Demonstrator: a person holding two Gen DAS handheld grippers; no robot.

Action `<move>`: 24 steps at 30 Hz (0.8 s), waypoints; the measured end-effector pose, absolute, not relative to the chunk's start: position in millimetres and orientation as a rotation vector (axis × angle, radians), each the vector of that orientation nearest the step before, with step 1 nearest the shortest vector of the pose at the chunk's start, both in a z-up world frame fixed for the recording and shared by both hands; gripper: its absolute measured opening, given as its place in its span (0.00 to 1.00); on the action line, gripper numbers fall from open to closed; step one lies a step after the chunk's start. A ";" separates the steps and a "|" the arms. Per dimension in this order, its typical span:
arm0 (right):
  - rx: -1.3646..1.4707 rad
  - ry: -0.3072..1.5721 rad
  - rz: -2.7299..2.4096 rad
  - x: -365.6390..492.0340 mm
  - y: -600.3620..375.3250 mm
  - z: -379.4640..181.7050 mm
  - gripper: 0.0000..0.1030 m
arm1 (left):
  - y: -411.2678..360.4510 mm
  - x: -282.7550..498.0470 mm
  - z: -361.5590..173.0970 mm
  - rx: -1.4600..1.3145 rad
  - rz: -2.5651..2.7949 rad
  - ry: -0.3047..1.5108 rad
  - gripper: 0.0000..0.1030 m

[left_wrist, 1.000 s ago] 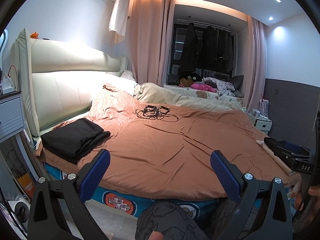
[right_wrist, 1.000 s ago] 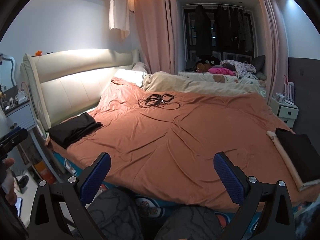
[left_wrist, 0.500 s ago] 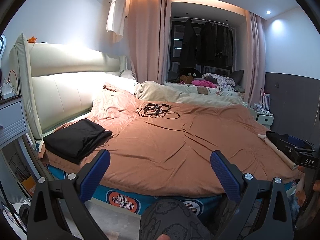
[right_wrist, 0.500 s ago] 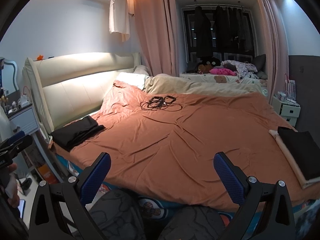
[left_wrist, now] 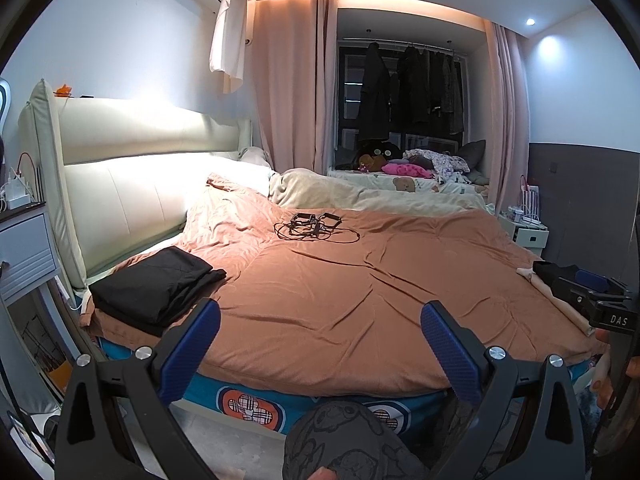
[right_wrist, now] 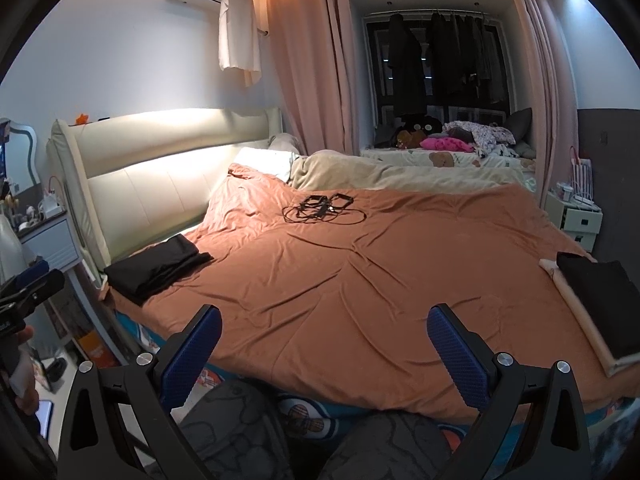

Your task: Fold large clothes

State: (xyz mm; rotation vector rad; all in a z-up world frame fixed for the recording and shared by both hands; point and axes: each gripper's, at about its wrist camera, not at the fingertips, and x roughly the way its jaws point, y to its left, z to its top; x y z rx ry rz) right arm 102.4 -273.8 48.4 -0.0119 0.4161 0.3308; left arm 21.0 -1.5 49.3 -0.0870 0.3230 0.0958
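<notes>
A: What's cut off or hard to read here?

B: In the right wrist view the black fold (right_wrist: pixel 596 304) at the right edge lies on a beige fold (right_wrist: pixel 576 312), and the frame's curve clips both at lower right. In the left wrist view only a sliver of that pair shows, behind the right gripper (left_wrist: pixel 592 300) at the right edge. The hand holding it is mostly out of frame.

A: And the other garment?

B: The black pile (left_wrist: pixel 156 288), folded, sits at the left of the frame on the near corner of the orange cover (left_wrist: pixel 360 288), by the headboard (left_wrist: pixel 132 184). Fully visible in both views.

A: Fingers?

B: The left gripper (left_wrist: pixel 320 348) has its blue pads (left_wrist: pixel 192 352) spread wide, nothing between them, hanging above the bed's near edge. The right gripper's own camera shows the same: pads (right_wrist: pixel 456 356) far apart, empty. A patterned grey knee (left_wrist: pixel 344 440) fills the bottom centre, partly hiding the blue bed side (left_wrist: pixel 248 400).

A: Any writing?

B: "DAS" in white on the right gripper's body, right edge of the left view. The bed side carries plaid flower badges, no legible text. The cables (left_wrist: pixel 312 228) in the upper middle of the cover are a tangle; I can't tell what the small black boxes on them are. The clothes (left_wrist: pixel 412 84) at the dark window are too dim to sort.
</notes>
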 end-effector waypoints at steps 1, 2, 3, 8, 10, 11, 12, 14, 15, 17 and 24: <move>-0.012 0.416 0.331 102.4 -273.7 48.4 1.00 | -1.1 21.2 49.3 -0.088 0.096 0.325 0.99; -0.011 0.417 0.331 102.3 -273.8 48.3 1.00 | -0.6 21.2 49.0 -0.089 0.097 0.326 0.99; -0.010 0.418 0.332 102.7 -274.2 48.1 1.00 | 0.0 21.4 49.1 -0.090 0.097 0.326 0.99; -0.006 0.420 0.332 102.9 -273.8 47.7 1.00 | -1.4 21.1 49.6 -0.089 0.105 0.326 0.99; -0.006 0.422 0.334 103.7 -275.0 47.6 1.00 | -1.4 20.8 49.7 -0.088 0.107 0.327 0.99; -0.006 0.423 0.335 103.6 -274.8 47.5 1.00 | -1.2 20.8 49.7 -0.089 0.110 0.329 0.99; -0.006 0.423 0.336 103.4 -274.5 47.5 1.00 | -2.4 20.1 49.7 -0.090 0.111 0.328 0.99; -0.007 0.423 0.335 103.0 -273.4 47.7 1.00 | -2.0 19.5 50.1 -0.094 0.113 0.326 0.99; -0.008 0.423 0.336 102.6 -272.8 47.8 1.00 | -2.2 19.3 50.0 -0.096 0.115 0.325 0.99; -0.009 0.425 0.335 102.8 -272.1 47.5 1.00 | -2.3 19.6 49.9 -0.095 0.118 0.324 0.99; 0.004 0.431 0.334 103.2 -272.7 46.1 1.00 | -2.3 19.6 50.0 -0.091 0.126 0.324 0.99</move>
